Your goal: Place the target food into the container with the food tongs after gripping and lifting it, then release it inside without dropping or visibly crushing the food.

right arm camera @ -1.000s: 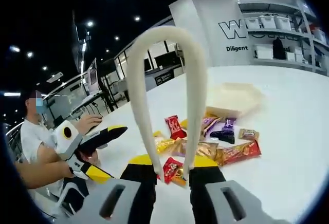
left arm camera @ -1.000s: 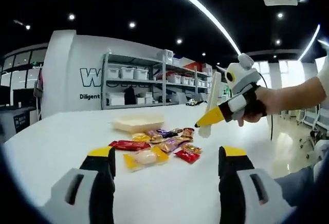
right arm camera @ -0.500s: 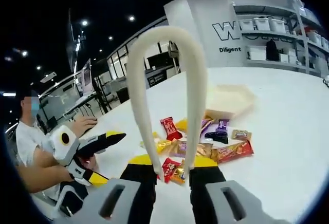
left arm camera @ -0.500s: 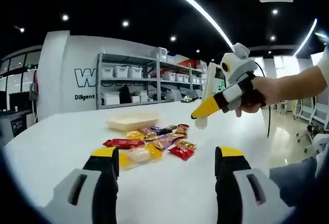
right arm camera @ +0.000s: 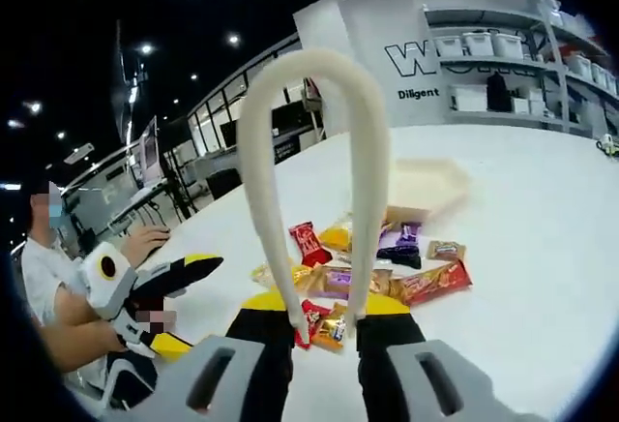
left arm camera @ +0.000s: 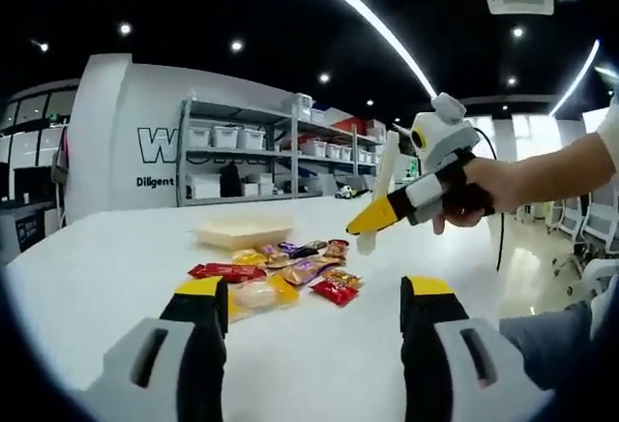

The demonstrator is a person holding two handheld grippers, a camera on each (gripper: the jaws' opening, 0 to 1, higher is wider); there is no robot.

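A pile of wrapped snacks (left arm camera: 280, 267) lies on the white table, in front of a shallow beige container (left arm camera: 242, 231). My left gripper (left arm camera: 314, 291) stands open and empty at the near side of the pile. A hand brings my right gripper (left arm camera: 387, 211) in from the right, shut on cream food tongs (left arm camera: 387, 165) that hang above the table by the pile. In the right gripper view the tongs (right arm camera: 368, 151) rise from my right gripper (right arm camera: 324, 304), their tips apart and empty over a red packet (right arm camera: 314, 317). Farther off lie the snacks (right arm camera: 387, 267) and the container (right arm camera: 430, 182). The left gripper (right arm camera: 193, 301) shows at the left.
The white table (left arm camera: 116, 267) is wide, with bare surface around the pile. Metal shelves with bins (left arm camera: 251, 156) stand beyond its far edge. A seated person (right arm camera: 53, 286) is at the left of the right gripper view.
Both views have shifted a little with the hands. The tongs stay close to the pile with nothing gripped, and the snacks and container lie as before.
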